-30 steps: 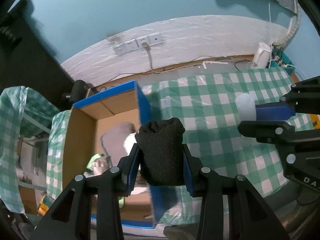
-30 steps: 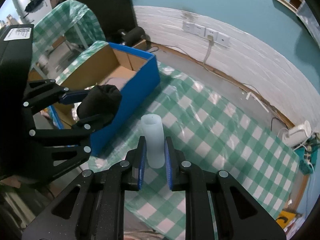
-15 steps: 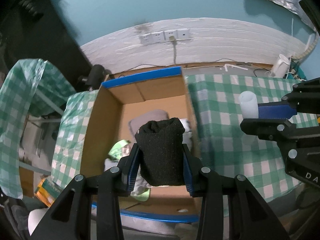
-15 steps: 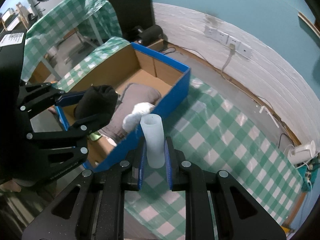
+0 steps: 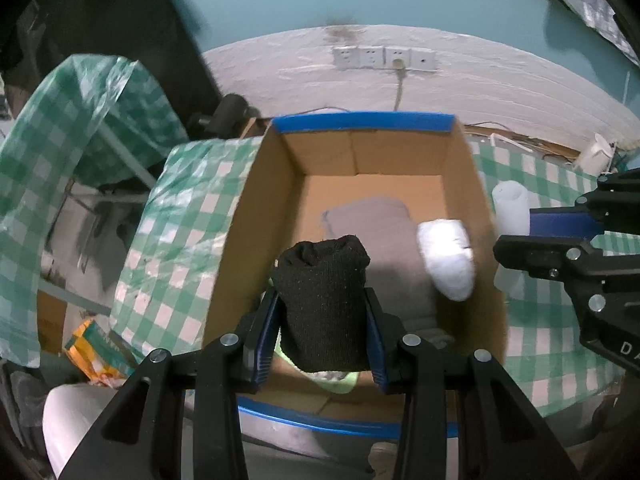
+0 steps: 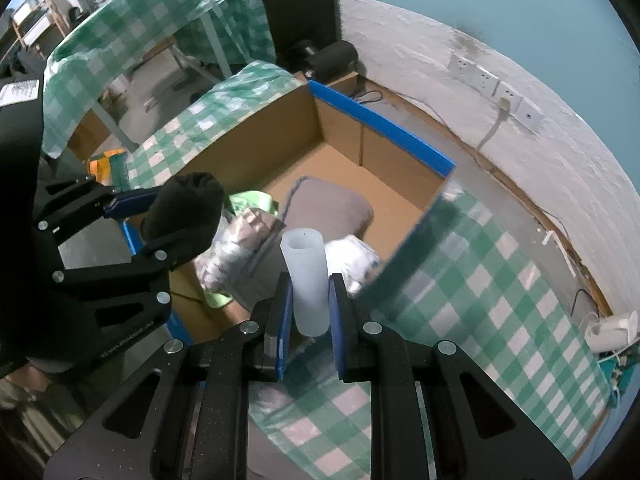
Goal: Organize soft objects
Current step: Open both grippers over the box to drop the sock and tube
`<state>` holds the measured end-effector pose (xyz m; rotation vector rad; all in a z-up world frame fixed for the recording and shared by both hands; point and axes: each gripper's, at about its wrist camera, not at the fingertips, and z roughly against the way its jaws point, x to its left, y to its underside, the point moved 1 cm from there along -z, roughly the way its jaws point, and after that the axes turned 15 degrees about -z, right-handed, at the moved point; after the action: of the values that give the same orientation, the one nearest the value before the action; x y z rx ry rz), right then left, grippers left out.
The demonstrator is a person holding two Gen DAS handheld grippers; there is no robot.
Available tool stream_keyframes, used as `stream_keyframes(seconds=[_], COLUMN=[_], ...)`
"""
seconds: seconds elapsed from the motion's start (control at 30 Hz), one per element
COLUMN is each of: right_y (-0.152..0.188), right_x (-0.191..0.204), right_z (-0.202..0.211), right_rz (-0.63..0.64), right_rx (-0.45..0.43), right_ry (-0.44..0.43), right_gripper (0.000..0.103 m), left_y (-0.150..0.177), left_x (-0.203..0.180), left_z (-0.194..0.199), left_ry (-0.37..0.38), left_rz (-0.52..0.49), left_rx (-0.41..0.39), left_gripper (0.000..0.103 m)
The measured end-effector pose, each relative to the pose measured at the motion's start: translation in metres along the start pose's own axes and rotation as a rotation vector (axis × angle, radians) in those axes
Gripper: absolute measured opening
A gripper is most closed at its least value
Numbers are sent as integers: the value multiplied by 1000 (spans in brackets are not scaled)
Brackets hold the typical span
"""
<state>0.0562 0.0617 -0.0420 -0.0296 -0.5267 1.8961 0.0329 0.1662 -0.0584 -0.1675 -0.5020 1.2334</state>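
My left gripper (image 5: 322, 320) is shut on a rolled black sock (image 5: 323, 304) and holds it above the near end of an open cardboard box with blue edges (image 5: 362, 123). Inside the box lie a grey cloth (image 5: 372, 220), a white bundle (image 5: 446, 254) and a green cloth (image 5: 340, 382). My right gripper (image 6: 308, 312) is shut on a pale translucent soft tube (image 6: 306, 280), held over the box's right wall. The black sock (image 6: 184, 204) and the box (image 6: 384, 128) also show in the right wrist view.
The box stands on a table with a green-checked cloth (image 5: 552, 276). A second checked table (image 5: 80, 112) stands to the left. A white wall strip with sockets (image 5: 384, 58) runs behind. A white roll (image 5: 68, 420) and an orange packet (image 5: 90, 350) lie low on the left.
Both grippers have moved left with their loads. The left one now hangs over the box's inside, and the right one has come from the open table to the box's right wall.
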Motion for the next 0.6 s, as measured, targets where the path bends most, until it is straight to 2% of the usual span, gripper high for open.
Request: stream_keyframes(seconds=[0.13,0.3,0.43,0.5,0.57,0.6], right_y=[-8,-12,-12,-12,-12,-11], right_x=[12,15,14,13,10,10], right_z=[-15,-36,-42,-41,-39,-38], right_rz=[7,-16,-27,-31,-39,-42], right_rx=[21,54,51,46,42,37], right_ry=[-8,-30,-15,-14,-3,-1], right_gripper=[16,17,30,36,46,46], left_y=[5,12,16,16,14,13], left_x=[7,12,15,15,16,16], left_z=[-14,-33,-37,-33,-26,-23], left_ry=[3,-4,2,-11,-26,-29], left_rz=[14,19,29,30,30,30], left_rx=[30,73,97,88,67,61], left_gripper=[40,46,53,68,73,76])
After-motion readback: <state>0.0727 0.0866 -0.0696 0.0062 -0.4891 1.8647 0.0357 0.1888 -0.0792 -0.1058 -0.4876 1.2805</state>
